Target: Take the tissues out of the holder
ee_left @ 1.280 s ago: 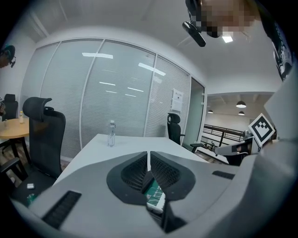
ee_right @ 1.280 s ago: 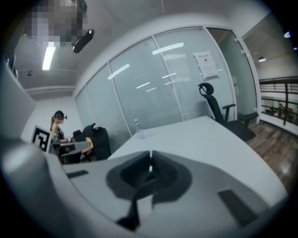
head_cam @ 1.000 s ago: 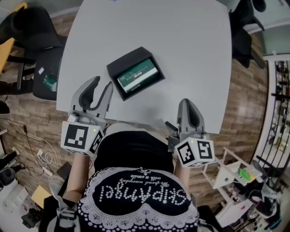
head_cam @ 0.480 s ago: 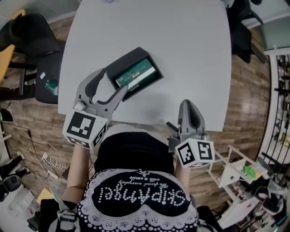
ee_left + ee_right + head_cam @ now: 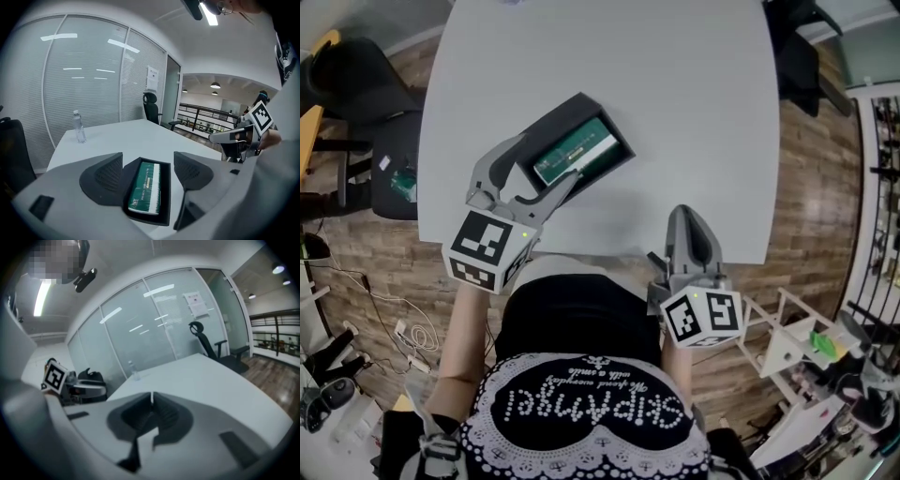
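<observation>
1. White table filled the upper part of the head view. Its top was bare apart from the items below.
2. Black office chair stood at the far end of the table, in front of a glass partition, per the left gripper view.
3. Left gripper reached in over the near left part of the table, pointing at the holder. Its jaws had just been opening and stood spread wide. In its own view the holder with the tissue pack lay in the gap between them, and the pads touched neither.
4. Right gripper hung at the near edge of the table, well apart from the holder. Its jaws were pressed together with nothing between them, as confirmed in its own view.
5. Black holder, an open shallow tray, sat flat on the left half of the table, turned at an angle to the table edge. Its raised rim ran all the way round.
6. Green tissue pack lay flat inside the holder, lengthwise along it, not yet taken out.
7. Clear water bottle stood upright on the far left of the table, well apart from the holder.
</observation>
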### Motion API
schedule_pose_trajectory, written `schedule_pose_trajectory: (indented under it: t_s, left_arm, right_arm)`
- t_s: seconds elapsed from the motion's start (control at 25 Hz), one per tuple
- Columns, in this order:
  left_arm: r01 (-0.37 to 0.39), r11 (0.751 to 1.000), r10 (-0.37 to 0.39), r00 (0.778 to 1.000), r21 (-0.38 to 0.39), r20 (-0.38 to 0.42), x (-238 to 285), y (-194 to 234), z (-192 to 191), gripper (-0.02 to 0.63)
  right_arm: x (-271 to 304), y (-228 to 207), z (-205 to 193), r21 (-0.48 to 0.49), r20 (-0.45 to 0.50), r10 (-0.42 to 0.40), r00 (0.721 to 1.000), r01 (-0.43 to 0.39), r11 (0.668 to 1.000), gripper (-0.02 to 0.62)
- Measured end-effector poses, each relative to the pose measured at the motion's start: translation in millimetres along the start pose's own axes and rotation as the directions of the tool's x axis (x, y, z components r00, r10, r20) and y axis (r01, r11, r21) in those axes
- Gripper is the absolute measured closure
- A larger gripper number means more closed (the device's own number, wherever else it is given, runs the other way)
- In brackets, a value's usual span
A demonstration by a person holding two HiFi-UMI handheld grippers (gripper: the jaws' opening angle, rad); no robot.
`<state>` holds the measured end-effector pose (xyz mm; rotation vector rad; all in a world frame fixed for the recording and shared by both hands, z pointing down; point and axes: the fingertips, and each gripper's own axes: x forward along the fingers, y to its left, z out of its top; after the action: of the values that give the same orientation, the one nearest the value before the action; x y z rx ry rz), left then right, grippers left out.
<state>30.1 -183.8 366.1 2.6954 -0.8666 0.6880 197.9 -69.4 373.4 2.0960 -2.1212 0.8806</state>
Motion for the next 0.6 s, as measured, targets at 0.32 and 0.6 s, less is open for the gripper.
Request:
schedule_pose_trajectory:
  t_s: [0.32, 0.6]
  left_arm:
    - [0.072, 0.997, -0.072, 0.995, -0.002, -0.071, 32, -5, -19, 0.255]
    - [0.126, 0.992, -0.123, 0.985, 0.016, -0.122, 55, -5, -33, 0.247]
  right_arm:
    - [12, -1, -13, 0.009, -0.029, -0.006, 1.000, 0.006, 1.000, 0.560]
    - [30, 6, -26, 0.015, -0.066, 0.019, 0.998, -0.018, 1.000, 0.560]
